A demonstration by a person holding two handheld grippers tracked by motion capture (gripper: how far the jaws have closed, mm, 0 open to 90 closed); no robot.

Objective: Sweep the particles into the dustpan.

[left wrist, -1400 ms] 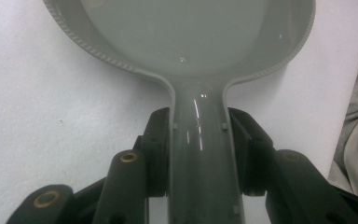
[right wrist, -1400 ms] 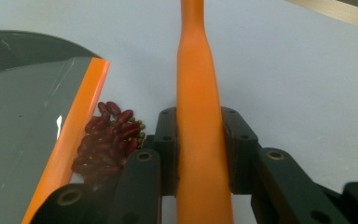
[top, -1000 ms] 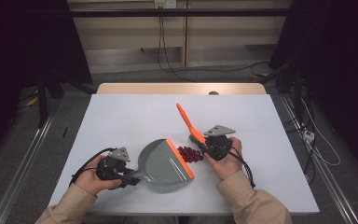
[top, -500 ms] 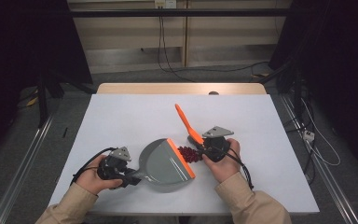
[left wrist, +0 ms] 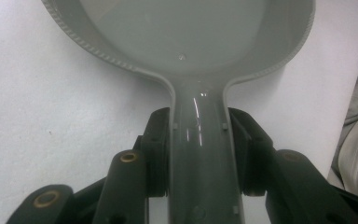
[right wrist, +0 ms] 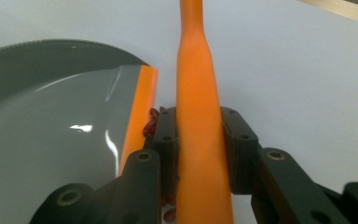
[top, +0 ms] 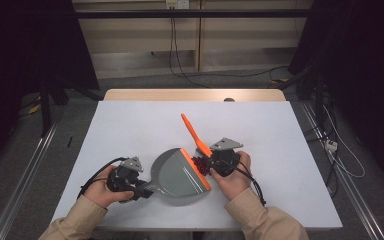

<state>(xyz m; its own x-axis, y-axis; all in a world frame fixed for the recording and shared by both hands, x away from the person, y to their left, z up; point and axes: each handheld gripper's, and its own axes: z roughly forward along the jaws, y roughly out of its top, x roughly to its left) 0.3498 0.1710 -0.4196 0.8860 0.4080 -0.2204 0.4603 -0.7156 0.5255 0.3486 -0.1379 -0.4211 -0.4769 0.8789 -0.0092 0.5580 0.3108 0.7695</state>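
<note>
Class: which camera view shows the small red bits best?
The high view: the small red bits lie clustered on the table beside the dustpan lip. The right gripper view catches a few behind its jaws; the left gripper view looks elsewhere.

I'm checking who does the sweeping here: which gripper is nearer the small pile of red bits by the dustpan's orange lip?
Right. The right gripper, shut on the orange brush, sits right beside the red bits. The left gripper clamps the dustpan handle, at the pan's far end from them.

Tan sleeves (top: 260,222), black tongs (left wrist: 200,140) with brass-ringed screws, grey three-cornered top plates, apparently black trailing cables
</note>
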